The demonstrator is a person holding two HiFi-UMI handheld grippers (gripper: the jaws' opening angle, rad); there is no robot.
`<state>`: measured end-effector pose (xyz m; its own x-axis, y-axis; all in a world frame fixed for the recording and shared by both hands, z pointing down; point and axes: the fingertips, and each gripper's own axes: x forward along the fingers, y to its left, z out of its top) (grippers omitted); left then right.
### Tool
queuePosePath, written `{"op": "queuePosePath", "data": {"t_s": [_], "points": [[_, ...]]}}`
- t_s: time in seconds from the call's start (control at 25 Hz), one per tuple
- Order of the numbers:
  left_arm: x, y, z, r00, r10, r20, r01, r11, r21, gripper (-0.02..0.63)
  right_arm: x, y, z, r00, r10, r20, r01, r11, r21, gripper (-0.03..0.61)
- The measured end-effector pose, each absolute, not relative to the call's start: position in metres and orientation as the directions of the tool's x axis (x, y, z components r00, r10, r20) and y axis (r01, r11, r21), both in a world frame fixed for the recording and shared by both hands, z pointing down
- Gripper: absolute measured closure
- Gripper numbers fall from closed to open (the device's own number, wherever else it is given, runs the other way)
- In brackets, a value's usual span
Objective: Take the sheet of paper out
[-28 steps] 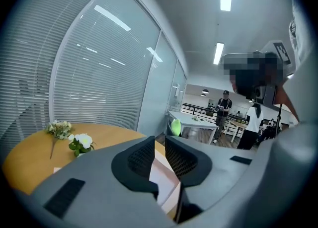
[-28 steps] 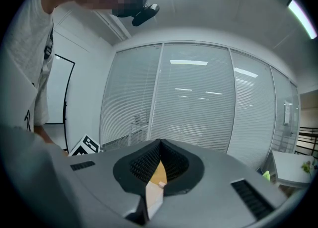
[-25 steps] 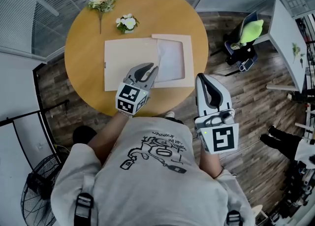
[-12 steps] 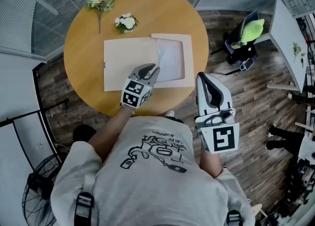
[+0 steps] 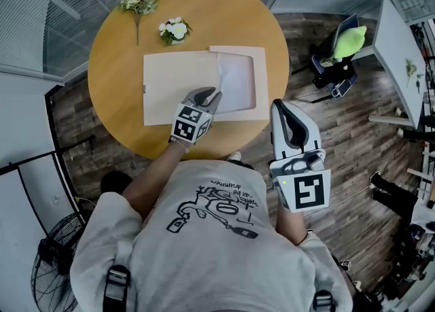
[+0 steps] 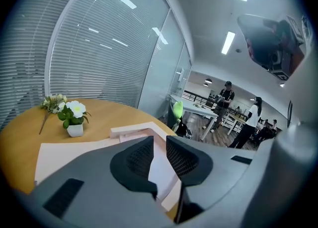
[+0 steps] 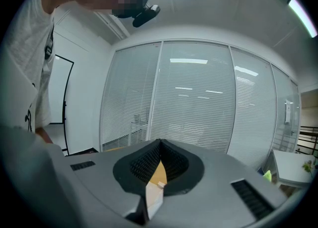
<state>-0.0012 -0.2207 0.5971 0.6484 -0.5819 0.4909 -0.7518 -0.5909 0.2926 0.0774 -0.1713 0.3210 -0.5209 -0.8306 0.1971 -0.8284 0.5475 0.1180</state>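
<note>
1. Tabletop [image 5: 115, 100]: round and wooden. It lies under and ahead of the left jaws. The right jaws are outside its near edge, over the plank floor [image 5: 340, 141].
2. Envelope [image 5: 173, 86]: beige and flat on the tabletop. Its near edge is directly under the left jaws, and most of it lies ahead of them and to their left. In the left gripper view it [image 6: 74, 150] spreads out to the left of the jaws.
3. Sheet of paper [image 5: 238, 83]: white, lying flat inside a beige border [image 5: 261, 83] at the envelope's right end. It is just ahead of the left jaws and a little to their right, and it shows through their gap [image 6: 160, 170]. Neither pad presses on it.
4. Left gripper [image 5: 209, 93]: tilted down over the envelope. Its jaws [image 6: 159, 147] stand apart, have just been opening, and hold nothing.
5. Right gripper [image 5: 284, 107]: well apart from the sheet, to its right and nearer the person. Its jaws [image 7: 159, 143] are closed tip to tip and empty.
6. Flower pot [image 5: 175, 32]: small and white with white blooms, well ahead of the left jaws, beyond the envelope.
7. Flower sprig [image 5: 139, 3]: lying loose at the far left rim, farthest from both jaws.
</note>
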Motion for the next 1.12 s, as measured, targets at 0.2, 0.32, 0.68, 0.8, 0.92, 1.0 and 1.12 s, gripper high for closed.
{"op": "queuePosePath", "data": {"t_s": [0.2,0.32,0.68,0.8,0.92,1.0,1.12], "points": [[0.002,-0.224,0.614,0.646,-0.563,0.516,-0.751,-0.590,0.296,0.518,0.077,-0.173,0.322,-0.523,-0.829,0.200,-0.826,0.550,0.120,0.571],[0.003,-0.226,0.625,0.641,-0.554,0.532,-0.753,-0.588,0.295,0.518,0.076,-0.175,0.319,-0.515,-0.838,0.182,-0.837,0.537,0.103,0.571],[0.002,-0.235,0.662,0.614,-0.526,0.588,-0.768,-0.569,0.294,0.514,0.077,-0.177,0.321,-0.515,-0.836,0.190,-0.836,0.539,0.103,0.571],[0.003,-0.237,0.672,0.612,-0.514,0.602,-0.769,-0.565,0.299,0.514,0.078,-0.179,0.321,-0.512,-0.838,0.188,-0.839,0.535,0.098,0.571],[0.005,-0.240,0.681,0.611,-0.502,0.612,-0.769,-0.562,0.306,0.514,0.079,-0.179,0.323,-0.512,-0.837,0.191,-0.839,0.536,0.099,0.571],[0.007,-0.241,0.686,0.610,-0.495,0.618,-0.768,-0.562,0.308,0.514,0.079,-0.177,0.327,-0.520,-0.828,0.209,-0.828,0.549,0.114,0.571],[0.010,-0.244,0.693,0.611,-0.481,0.629,-0.766,-0.559,0.317,0.514,0.078,-0.179,0.323,-0.513,-0.837,0.190,-0.839,0.536,0.095,0.571]]}}
